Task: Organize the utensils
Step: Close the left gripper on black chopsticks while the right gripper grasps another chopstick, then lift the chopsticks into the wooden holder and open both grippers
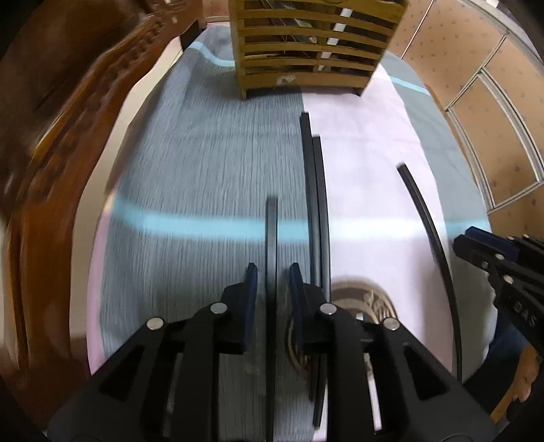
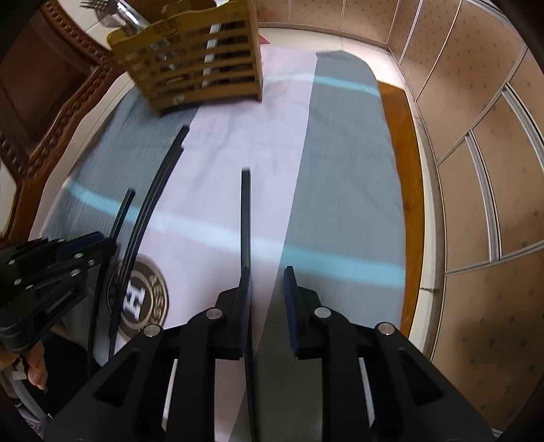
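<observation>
Several long black sticks lie on a grey and pink cloth. In the left wrist view my left gripper [image 1: 271,275] is open, with one black stick [image 1: 271,244] running between its pads, not clamped. A pair of sticks [image 1: 314,204] lies just to its right, and a single stick [image 1: 430,231] further right. In the right wrist view my right gripper [image 2: 267,277] is open, and that single stick [image 2: 245,217] lies against its left pad. A wooden slatted utensil holder [image 1: 306,44] stands at the far end, also seen in the right wrist view [image 2: 197,64].
The cloth [image 2: 346,190] covers a wooden table with a carved brown edge [image 1: 51,170] on the left. Tiled wall panels [image 2: 476,170] stand on the right. Forks and spoons [image 2: 112,13] show behind the holder. A round logo [image 2: 142,299] is printed on the cloth.
</observation>
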`<state>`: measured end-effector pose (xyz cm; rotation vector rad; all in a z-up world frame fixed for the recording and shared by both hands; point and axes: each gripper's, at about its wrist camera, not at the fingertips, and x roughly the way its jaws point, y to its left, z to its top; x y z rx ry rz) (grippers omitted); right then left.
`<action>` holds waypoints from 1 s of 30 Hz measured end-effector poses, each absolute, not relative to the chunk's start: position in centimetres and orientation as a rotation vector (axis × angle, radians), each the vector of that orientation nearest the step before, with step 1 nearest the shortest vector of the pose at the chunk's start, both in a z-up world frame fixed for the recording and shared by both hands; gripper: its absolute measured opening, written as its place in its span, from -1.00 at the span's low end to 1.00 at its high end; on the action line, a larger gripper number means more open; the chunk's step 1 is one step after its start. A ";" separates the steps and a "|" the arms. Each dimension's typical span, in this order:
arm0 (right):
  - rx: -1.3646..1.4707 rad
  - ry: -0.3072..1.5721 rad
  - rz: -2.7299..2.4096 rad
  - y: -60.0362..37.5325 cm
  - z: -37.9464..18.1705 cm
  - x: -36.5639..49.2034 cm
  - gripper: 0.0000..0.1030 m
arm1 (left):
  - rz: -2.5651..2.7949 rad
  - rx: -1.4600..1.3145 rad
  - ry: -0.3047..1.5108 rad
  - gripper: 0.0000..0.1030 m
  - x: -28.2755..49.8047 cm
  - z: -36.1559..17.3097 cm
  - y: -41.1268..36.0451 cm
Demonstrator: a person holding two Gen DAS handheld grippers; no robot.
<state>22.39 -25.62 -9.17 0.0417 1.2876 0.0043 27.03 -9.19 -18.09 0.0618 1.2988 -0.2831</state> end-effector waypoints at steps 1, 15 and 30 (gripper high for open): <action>0.042 1.289 0.002 -25.7 -9.2 23.0 -0.62 | -0.278 0.068 1.307 -0.60 27.6 -18.3 -9.4; -0.084 1.373 -0.012 -23.2 -10.8 30.3 -0.62 | -0.296 0.095 1.337 -0.36 30.6 -18.7 -10.1; -0.080 1.361 -0.012 -22.3 -10.9 30.6 -0.85 | -0.257 0.065 1.294 -0.86 34.4 -16.7 -8.1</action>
